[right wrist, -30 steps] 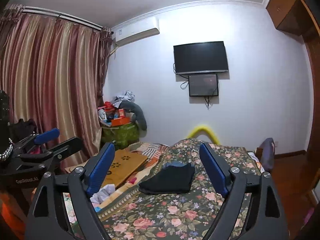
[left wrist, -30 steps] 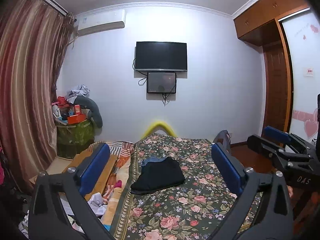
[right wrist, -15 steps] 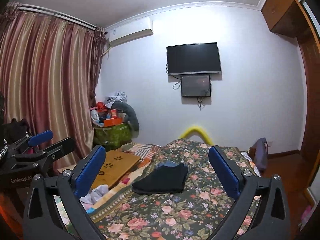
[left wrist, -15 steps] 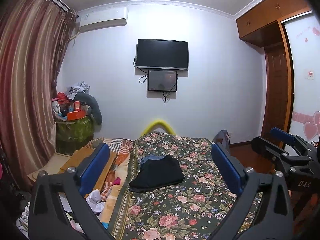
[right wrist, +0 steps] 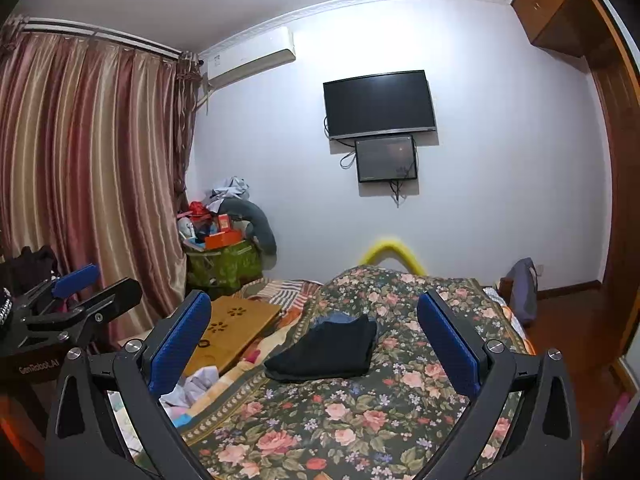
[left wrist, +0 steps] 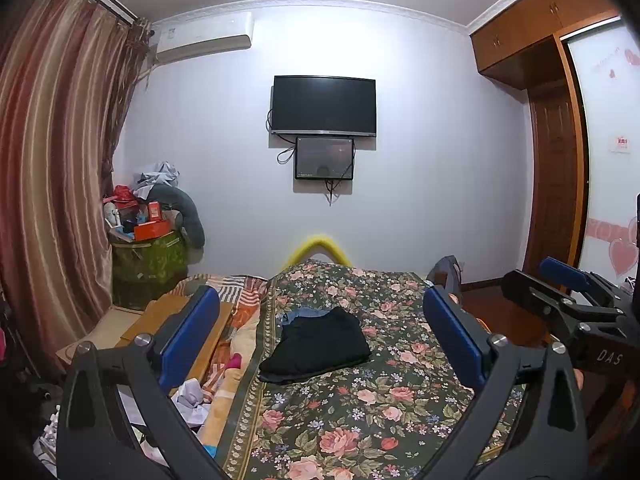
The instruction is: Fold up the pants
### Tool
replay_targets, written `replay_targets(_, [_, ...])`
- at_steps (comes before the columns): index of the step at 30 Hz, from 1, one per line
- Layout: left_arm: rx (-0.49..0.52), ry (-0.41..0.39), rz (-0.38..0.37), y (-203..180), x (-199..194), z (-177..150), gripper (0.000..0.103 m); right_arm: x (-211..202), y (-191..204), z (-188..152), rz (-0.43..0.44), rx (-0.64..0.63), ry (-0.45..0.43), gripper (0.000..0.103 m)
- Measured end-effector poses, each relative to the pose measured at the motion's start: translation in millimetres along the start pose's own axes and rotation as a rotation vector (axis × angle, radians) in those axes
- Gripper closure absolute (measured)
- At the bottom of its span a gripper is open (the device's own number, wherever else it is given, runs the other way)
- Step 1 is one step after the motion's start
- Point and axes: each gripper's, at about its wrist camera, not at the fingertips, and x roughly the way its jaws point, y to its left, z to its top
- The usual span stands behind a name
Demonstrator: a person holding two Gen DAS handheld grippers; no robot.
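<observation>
Black pants lie folded in a compact stack on the floral bedspread, with a bit of blue cloth showing at their far edge. They also show in the right wrist view. My left gripper is open and empty, held back from the bed and above it. My right gripper is open and empty too, also held back. The right gripper shows at the right edge of the left wrist view; the left gripper shows at the left edge of the right wrist view.
A wooden lap table and crumpled white cloth lie on the bed's left side. A green bin piled with clutter stands by the curtain. A TV hangs on the far wall. A wardrobe stands right.
Both grippers have tilted and shifted slightly, the right one swinging a little right, and its jaws opened a bit wider. The folded pants have not moved.
</observation>
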Motion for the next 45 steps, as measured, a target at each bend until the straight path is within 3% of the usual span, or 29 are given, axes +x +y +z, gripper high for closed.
replay_targets(45, [-0.011, 0.009, -0.031, -1, 9, -5, 0.000, 3, -1, 1, 0.007, 0.006, 0.017, 0.000])
